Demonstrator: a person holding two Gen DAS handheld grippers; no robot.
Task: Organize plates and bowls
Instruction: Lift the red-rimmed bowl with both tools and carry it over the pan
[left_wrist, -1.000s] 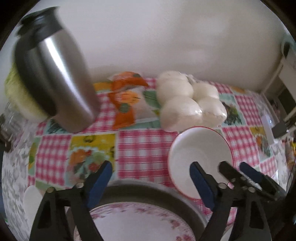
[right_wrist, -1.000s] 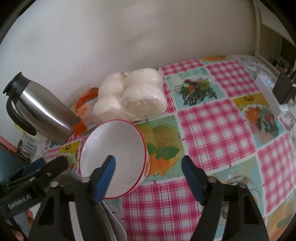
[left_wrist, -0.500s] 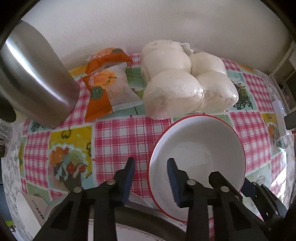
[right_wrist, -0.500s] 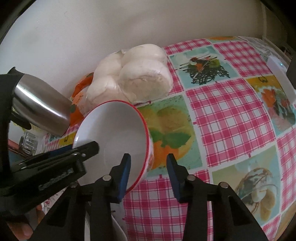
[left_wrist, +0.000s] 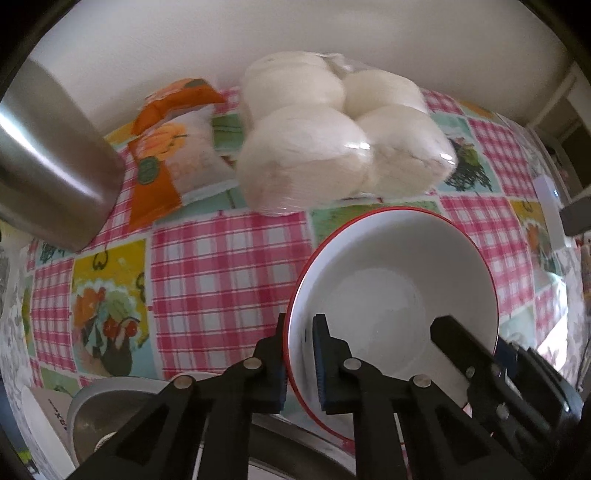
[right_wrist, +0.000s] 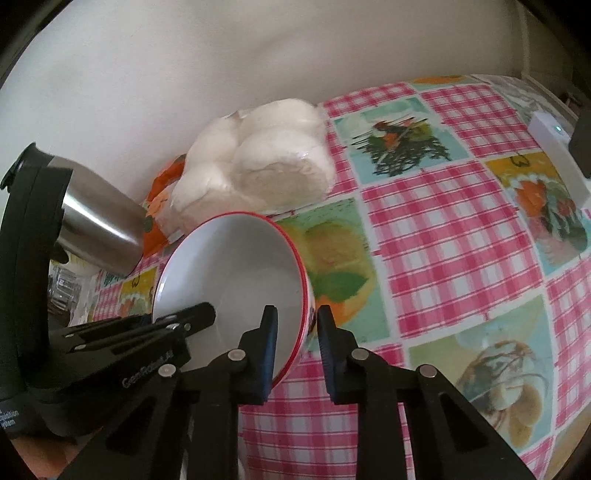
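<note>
A white bowl with a red rim (left_wrist: 391, 288) sits tilted above the checked tablecloth. My left gripper (left_wrist: 299, 363) is shut on its left rim, one finger inside and one outside. My right gripper (right_wrist: 295, 345) is shut on the bowl's (right_wrist: 236, 266) right rim in the same way. Each gripper shows in the other's view, the right one at the bowl's right edge (left_wrist: 476, 354) and the left one at its left edge (right_wrist: 155, 332). A grey metal basin (left_wrist: 122, 402) lies just below the bowl.
A bag of white buns (left_wrist: 332, 140) lies behind the bowl, with an orange snack packet (left_wrist: 170, 144) beside it. A steel thermos (left_wrist: 48, 155) stands at the left. A white box (right_wrist: 557, 147) lies at the table's right edge.
Both grippers moved in and closed from wide open onto opposite sides of the bowl's rim. The bowl now fills more of both views.
</note>
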